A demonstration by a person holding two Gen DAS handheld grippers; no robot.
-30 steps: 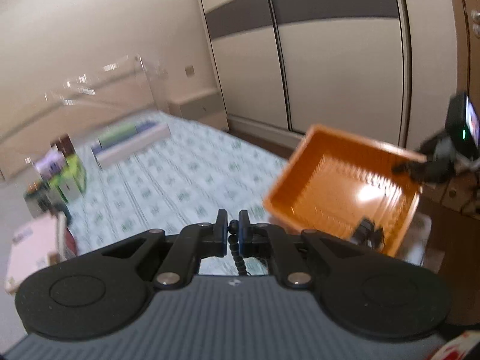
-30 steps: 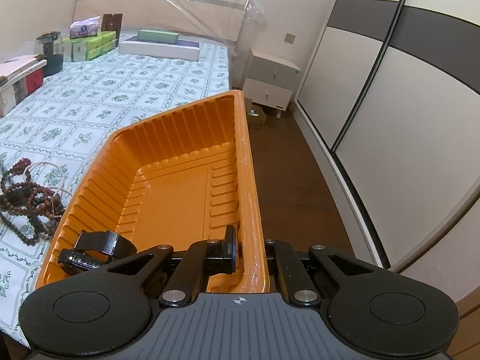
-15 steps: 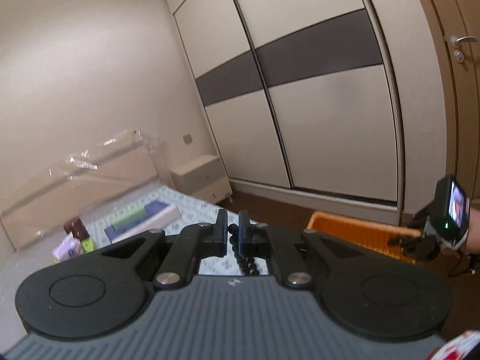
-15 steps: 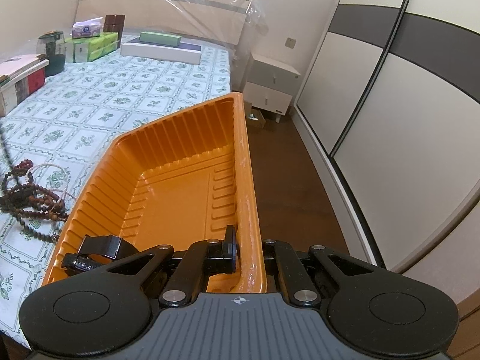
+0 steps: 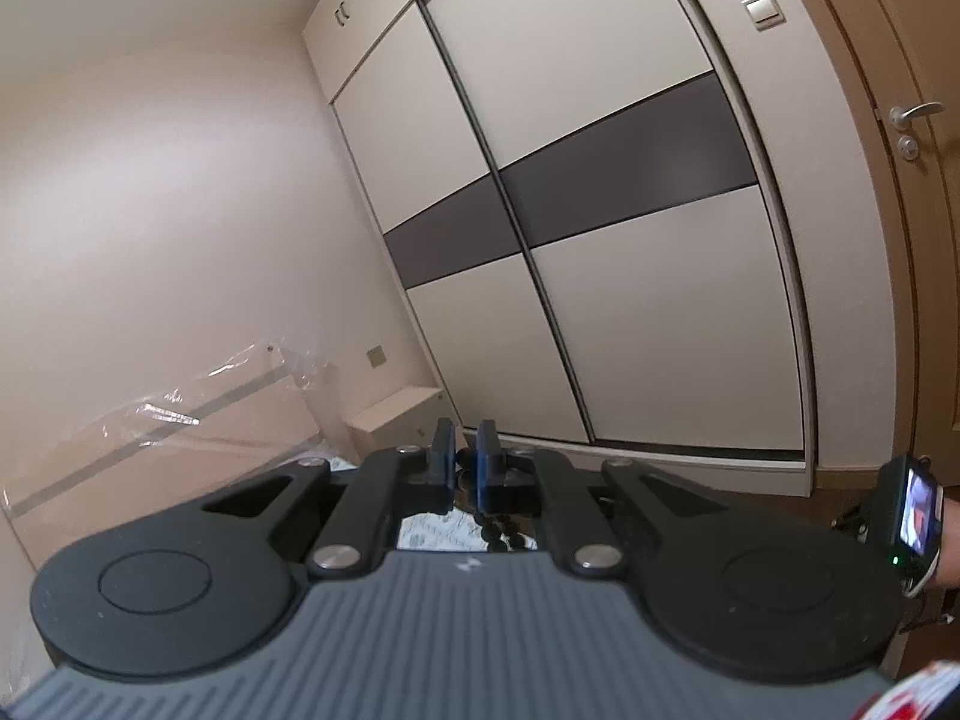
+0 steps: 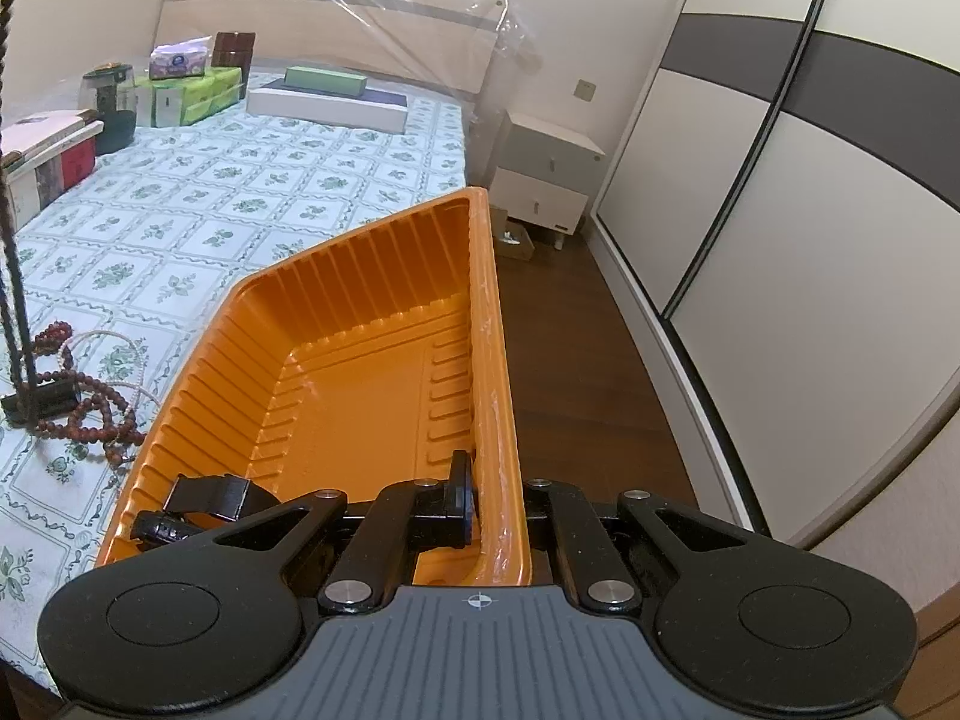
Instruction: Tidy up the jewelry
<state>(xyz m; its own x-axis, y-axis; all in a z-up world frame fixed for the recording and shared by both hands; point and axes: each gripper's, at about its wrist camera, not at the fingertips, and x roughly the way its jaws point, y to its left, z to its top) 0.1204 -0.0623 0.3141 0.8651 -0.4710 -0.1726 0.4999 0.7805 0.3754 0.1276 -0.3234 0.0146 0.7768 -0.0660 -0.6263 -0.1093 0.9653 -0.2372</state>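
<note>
Lifting beads with my left gripper [image 5: 465,461] while my right gripper [image 6: 489,495] is clamping the orange tray [image 6: 384,324].

My left jaws are pinching a dark bead strand [image 5: 498,525], which is hanging below them; in the right view that strand [image 6: 12,276] is running down at 9 o'clock to a black piece on the bedspread [image 6: 252,180]. More bead strings [image 6: 90,387] are lying in a heap there, just beside the tray's left wall. My right jaws are squeezing the tray's near right rim, one finger inside. A black clasp-like item [image 6: 192,510] is sitting in the tray at 7 o'clock.
</note>
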